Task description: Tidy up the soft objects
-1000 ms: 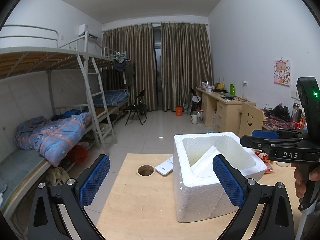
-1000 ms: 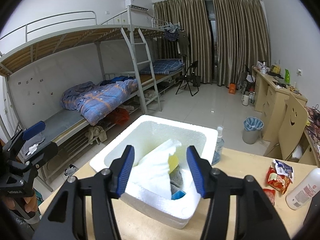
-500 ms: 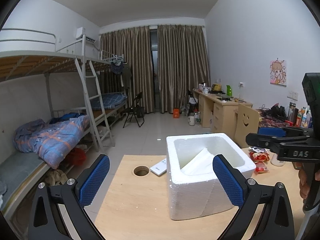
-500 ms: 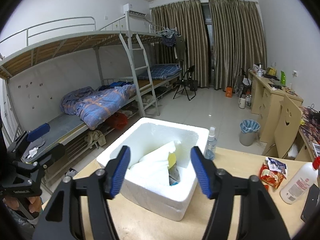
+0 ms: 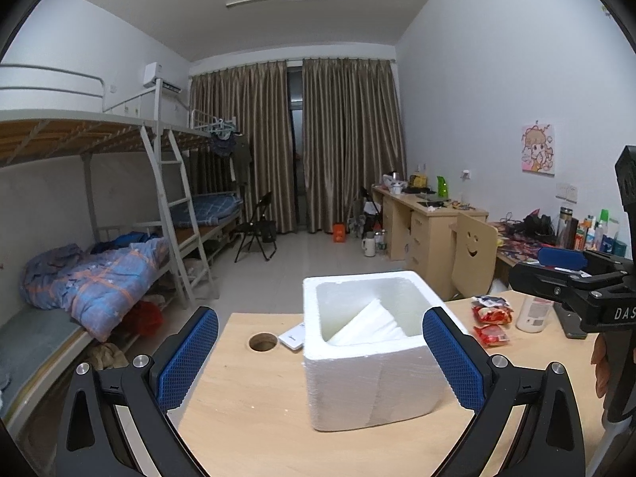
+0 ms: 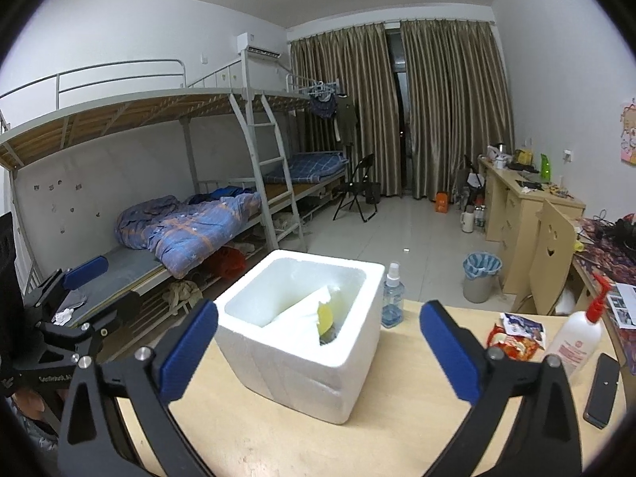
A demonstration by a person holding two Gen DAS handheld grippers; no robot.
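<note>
Jaws of both grippers spread, nothing between them, right gripper [image 6: 318,348] opening wider; foam box [image 6: 302,338] on tabletop [image 6: 278,437] dead ahead of both, white cloth [image 6: 302,314] slanting inside it, right gripper looks nearer than left gripper [image 5: 320,351].

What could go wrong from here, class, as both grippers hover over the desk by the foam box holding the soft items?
1. The foam box looks light; a nudge from the opening, empty right gripper might slide it.
2. The spray bottle stands right beside the box and could topple.
3. The white cloth leans up one wall, so it might snag on the left gripper.
</note>
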